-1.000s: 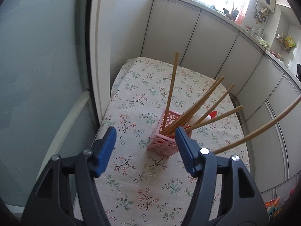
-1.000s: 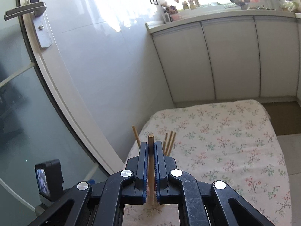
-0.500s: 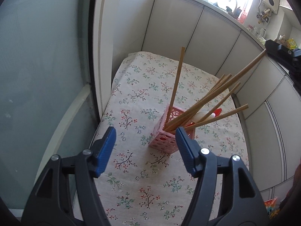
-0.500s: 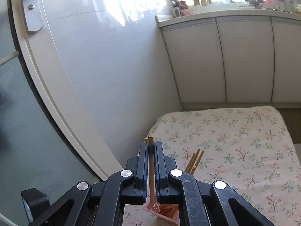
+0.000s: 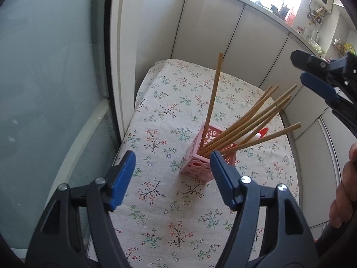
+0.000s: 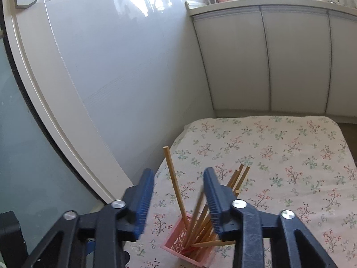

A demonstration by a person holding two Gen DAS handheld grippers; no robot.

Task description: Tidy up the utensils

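Chopsticks (image 5: 250, 120) standing in pink basket (image 5: 200, 167) near table's left edge. Light, stiff, slippery (best pinched mid-shaft). Right gripper (image 6: 178, 192) just opened, pads apart, nothing clamped; left gripper (image 5: 173, 174) wide apart, empty.

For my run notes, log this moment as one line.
right gripper: jaws just opened, chopstick dropped into pink basket | left gripper: open, empty, near basket | chopsticks: in basket | table: floral cloth
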